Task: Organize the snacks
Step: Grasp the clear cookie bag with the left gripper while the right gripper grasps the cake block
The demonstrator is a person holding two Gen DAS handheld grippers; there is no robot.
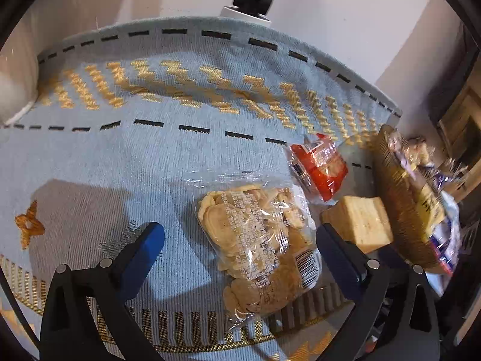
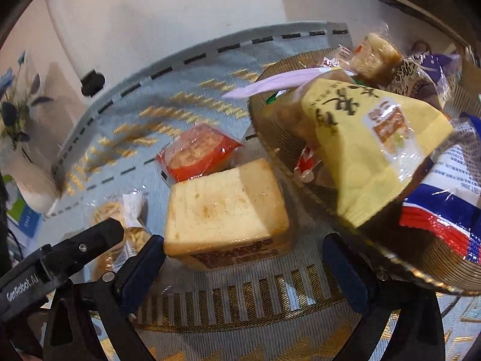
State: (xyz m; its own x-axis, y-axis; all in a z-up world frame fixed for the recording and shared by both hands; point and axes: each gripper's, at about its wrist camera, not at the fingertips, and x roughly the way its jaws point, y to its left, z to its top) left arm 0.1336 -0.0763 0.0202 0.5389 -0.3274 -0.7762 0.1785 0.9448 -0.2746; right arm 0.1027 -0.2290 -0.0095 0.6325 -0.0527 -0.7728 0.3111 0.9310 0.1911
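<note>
In the left wrist view three loose snacks, a clear cracker bag (image 1: 258,249), a red packet (image 1: 318,168) and a wrapped cake block (image 1: 359,224), lie on the blue tablecloth (image 1: 120,156) left of the basket (image 1: 399,210), with the left gripper (image 1: 240,252) spread wide around the cracker bag and bare cloth to its left, while in the right wrist view the right gripper (image 2: 243,258), tilted down, stands apart before the cake block (image 2: 225,210) just beside the full basket (image 2: 390,255).
</note>
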